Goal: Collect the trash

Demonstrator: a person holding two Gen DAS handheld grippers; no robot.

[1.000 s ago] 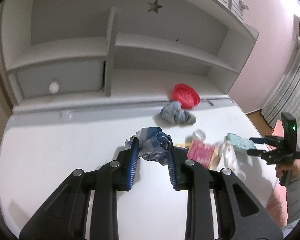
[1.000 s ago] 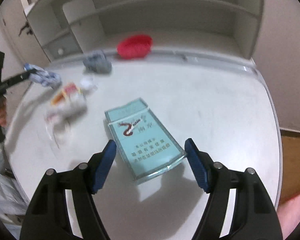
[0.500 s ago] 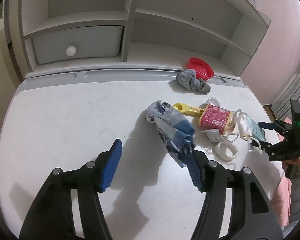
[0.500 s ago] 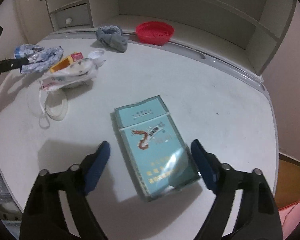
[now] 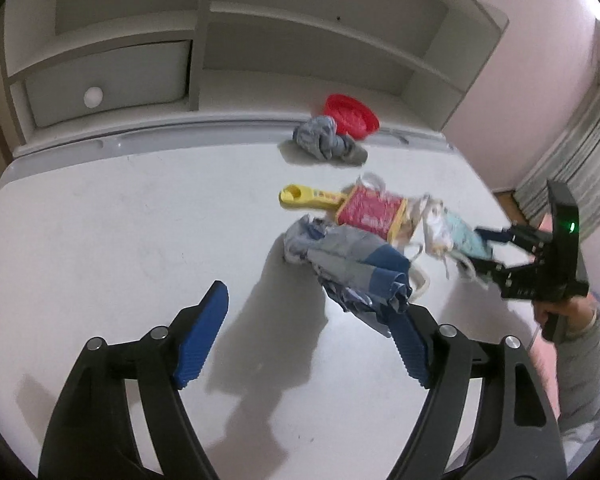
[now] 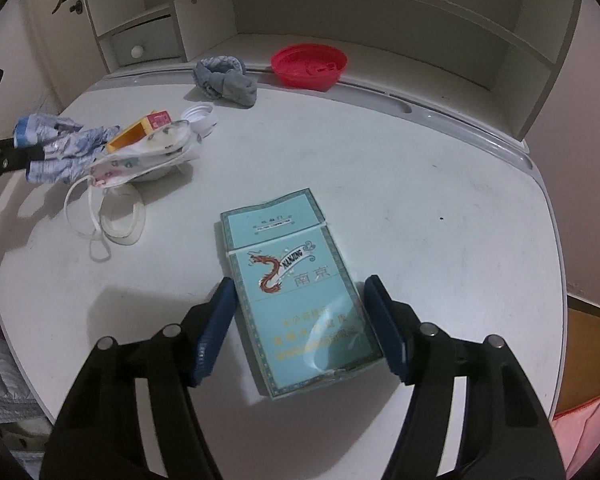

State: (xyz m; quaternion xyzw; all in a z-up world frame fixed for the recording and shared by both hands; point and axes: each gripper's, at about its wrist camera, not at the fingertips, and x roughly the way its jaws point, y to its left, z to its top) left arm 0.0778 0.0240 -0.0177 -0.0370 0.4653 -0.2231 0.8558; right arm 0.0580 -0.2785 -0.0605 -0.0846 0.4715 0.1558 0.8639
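Crumpled blue-and-white plastic wrapper [image 5: 352, 264] beside the wide-open left gripper [image 5: 304, 340]; flat turquoise cigarette pack [image 6: 296, 292] between the right gripper's [image 6: 300, 332] parted, non-touching fingers: nothing collected.

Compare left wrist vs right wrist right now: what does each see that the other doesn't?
Left wrist only: the yellow opener and the right gripper from outside. Right wrist only: the cigarette pack's full printed face between its open fingers, plus a white bottle cap. Both: blue wrapper, grey sock, red lid, white desk.
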